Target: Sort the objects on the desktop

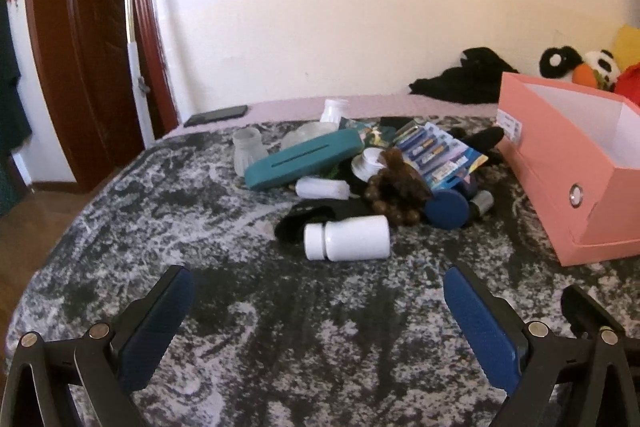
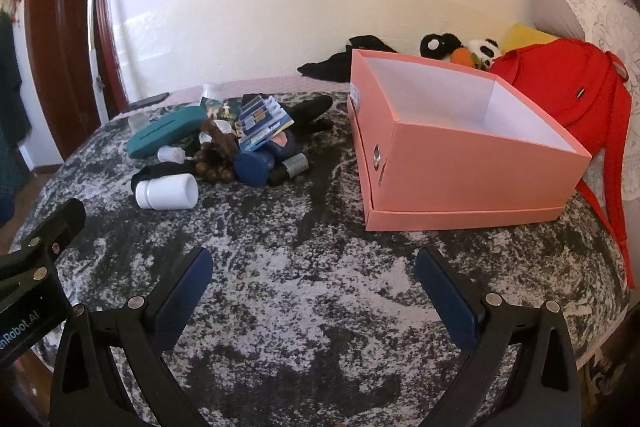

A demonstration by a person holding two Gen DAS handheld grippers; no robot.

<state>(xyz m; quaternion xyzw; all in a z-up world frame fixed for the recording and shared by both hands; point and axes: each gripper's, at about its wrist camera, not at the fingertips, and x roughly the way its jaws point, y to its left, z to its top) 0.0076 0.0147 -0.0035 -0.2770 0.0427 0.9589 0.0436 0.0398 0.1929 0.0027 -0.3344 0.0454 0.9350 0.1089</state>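
Note:
A pile of small objects lies on the grey patterned cloth (image 1: 200, 211). Nearest is a white pill bottle (image 1: 347, 238) on its side, also in the right wrist view (image 2: 167, 191). Behind it lie a teal case (image 1: 304, 158), wooden beads (image 1: 394, 193), a blue round lid (image 1: 447, 209), a pack of batteries (image 1: 438, 153) and small white bottles (image 1: 323, 187). An open pink box (image 2: 460, 147) stands to the right, empty. My left gripper (image 1: 318, 287) is open and empty, short of the pill bottle. My right gripper (image 2: 314, 269) is open and empty, before the box.
A red bag (image 2: 568, 91) and plush toys (image 2: 460, 49) lie behind the box. Black cloth (image 1: 464, 75) and a phone (image 1: 216, 115) rest near the wall. A dark wooden door frame (image 1: 80, 47) stands left. The cloth's left edge drops to the floor.

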